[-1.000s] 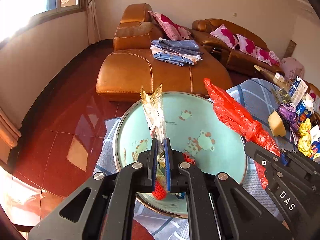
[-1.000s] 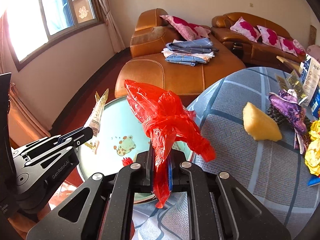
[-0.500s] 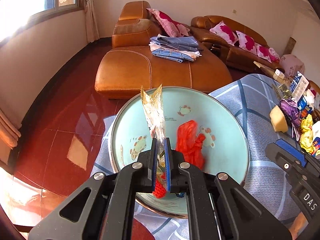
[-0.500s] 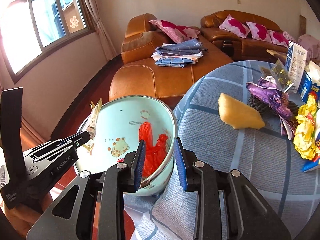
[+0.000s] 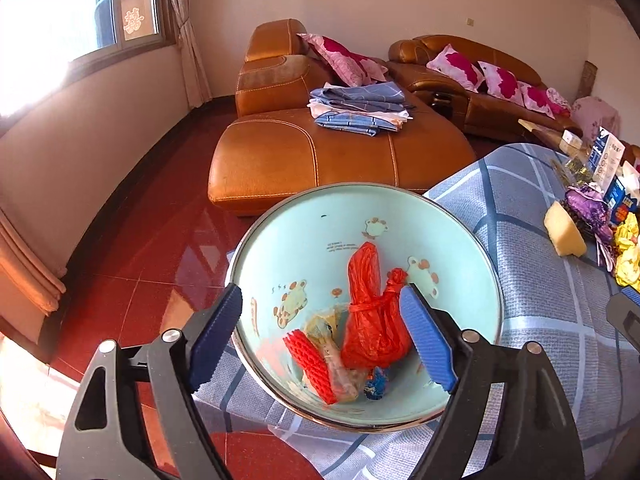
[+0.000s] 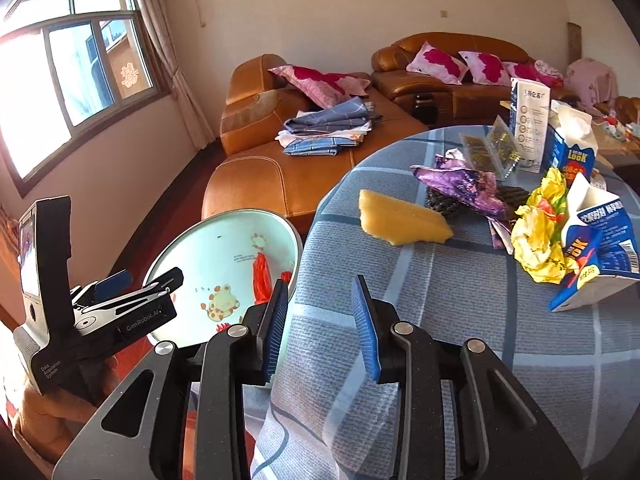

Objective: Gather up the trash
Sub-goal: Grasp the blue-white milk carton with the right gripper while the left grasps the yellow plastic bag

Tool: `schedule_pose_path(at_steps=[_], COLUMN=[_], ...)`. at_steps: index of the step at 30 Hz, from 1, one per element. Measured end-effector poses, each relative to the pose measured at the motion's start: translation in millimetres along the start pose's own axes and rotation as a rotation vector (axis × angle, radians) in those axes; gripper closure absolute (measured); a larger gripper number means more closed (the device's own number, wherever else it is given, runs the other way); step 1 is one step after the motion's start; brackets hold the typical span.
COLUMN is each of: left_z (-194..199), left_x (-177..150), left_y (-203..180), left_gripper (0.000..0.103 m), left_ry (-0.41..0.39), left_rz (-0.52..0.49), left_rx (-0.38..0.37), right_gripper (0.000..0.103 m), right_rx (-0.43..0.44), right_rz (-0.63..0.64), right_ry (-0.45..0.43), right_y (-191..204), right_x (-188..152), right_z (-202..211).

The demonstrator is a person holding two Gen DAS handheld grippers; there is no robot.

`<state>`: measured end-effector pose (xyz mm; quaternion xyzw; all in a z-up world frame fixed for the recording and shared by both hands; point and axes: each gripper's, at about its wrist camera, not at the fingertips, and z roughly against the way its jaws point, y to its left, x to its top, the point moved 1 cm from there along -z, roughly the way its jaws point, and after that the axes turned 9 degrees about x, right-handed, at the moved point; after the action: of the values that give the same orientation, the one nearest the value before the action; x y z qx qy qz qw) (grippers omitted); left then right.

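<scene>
Presently, left gripper poised over the light-blue basin, jaws opening and spread wide with nothing pressed between the pads; clear wrapper lying loose on the basin floor beside the red plastic bag and a red ribbed scrap. Right gripper over the checked cloth of the counter, jaws opening, part way apart and empty, basin off at 10 o'clock from them. Remaining trash still on the counter: yellow sponge wedge at about 1 o'clock from the right jaws, well apart from them, long axis running roughly 10 to 4 o'clock across the view; purple wrapper, yellow crumpled paper and blue carton clustered beyond it toward 2 o'clock. Judged nearer hand for the sponge: the right, already on the counter side, with the left occupied at the basin. Judged requirement for the coming move: reach toward 1 o'clock and a closure across the wedge's short width rather than along its length. Collection judged part done.
</scene>
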<state>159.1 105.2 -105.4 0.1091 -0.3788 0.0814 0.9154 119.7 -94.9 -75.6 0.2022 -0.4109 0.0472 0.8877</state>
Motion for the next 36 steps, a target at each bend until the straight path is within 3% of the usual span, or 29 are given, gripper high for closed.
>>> schedule_pose_path(at_steps=[5,8,11,27,32,36], left_z=[13,22,30,58,64,65], left_x=[-1,-2,-5,-28,-32,-34], left_y=[-9,-16,-25,-100,-119,-132], left_gripper=[0.017,0.008,0.007,0.007,0.007,0.007], left_ry=[-0.01,-0.011,-0.002,0.0,0.0,0.007], left_rz=[-0.013,-0.006,-0.003,-0.123,-0.161,-0.183], left_rx=[-0.017,-0.034,-0.087,-0.205,-0.226,-0.226], right_gripper=[0.067,0.056,0.056,0.055,0.031,0.028], right_rx=[-0.032,-0.063,-0.099,-0.239,-0.263,-0.275], right_rz=[-0.03,-0.052,-0.08,-0.229,-0.252,-0.239], right_ry=[-0.025,-0.053,-0.073,-0.139,-0.158,-0.133], right_y=[-17,-29,-47,-134,-151,-161], right_x=[-2,-5,-8,-34,-29,-17], right_z=[15,29,42,101,111,101])
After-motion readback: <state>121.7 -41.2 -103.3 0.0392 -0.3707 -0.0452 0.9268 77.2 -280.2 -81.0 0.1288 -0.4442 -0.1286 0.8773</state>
